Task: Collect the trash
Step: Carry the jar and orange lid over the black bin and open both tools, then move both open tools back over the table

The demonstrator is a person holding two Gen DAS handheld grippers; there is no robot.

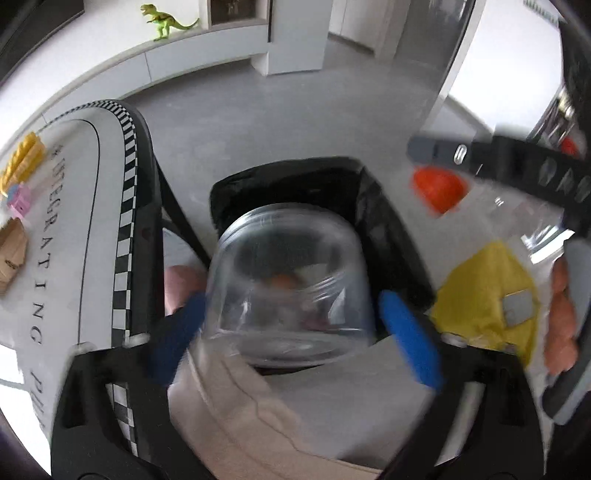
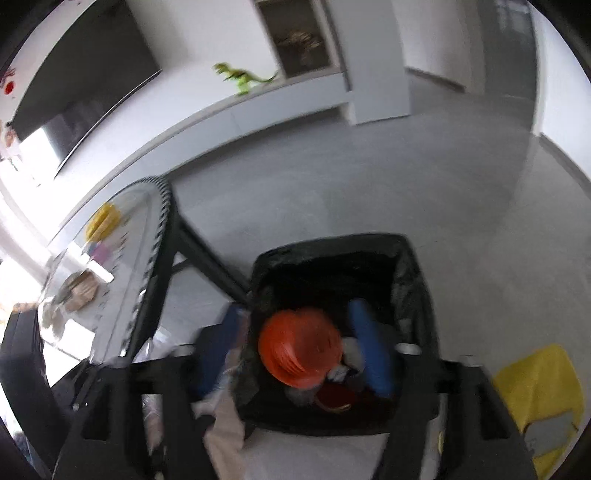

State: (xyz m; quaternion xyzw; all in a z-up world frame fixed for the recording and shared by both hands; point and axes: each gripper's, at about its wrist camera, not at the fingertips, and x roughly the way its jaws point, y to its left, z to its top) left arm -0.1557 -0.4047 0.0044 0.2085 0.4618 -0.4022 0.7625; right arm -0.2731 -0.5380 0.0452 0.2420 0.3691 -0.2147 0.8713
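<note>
Grey floor lies under the black bin (image 2: pixel 413 266), over which a clear jar (image 1: pixel 288 288) is pinched by the left gripper (image 1: pixel 291 332) and an orange-capped bottle (image 2: pixel 299 347) by the right gripper (image 2: pixel 295 354), so both should be let go only when held right above the opening.

My left gripper (image 1: pixel 291 332) holds a jar (image 1: pixel 288 284) above the bin (image 1: pixel 391 229). My right gripper (image 2: pixel 295 354) holds a bottle (image 2: pixel 299 347) over it. The table (image 1: pixel 81 229) stands left of the bin.

Living room: wall television (image 2: pixel 79 77), toy dinosaur (image 1: pixel 166 20).
</note>
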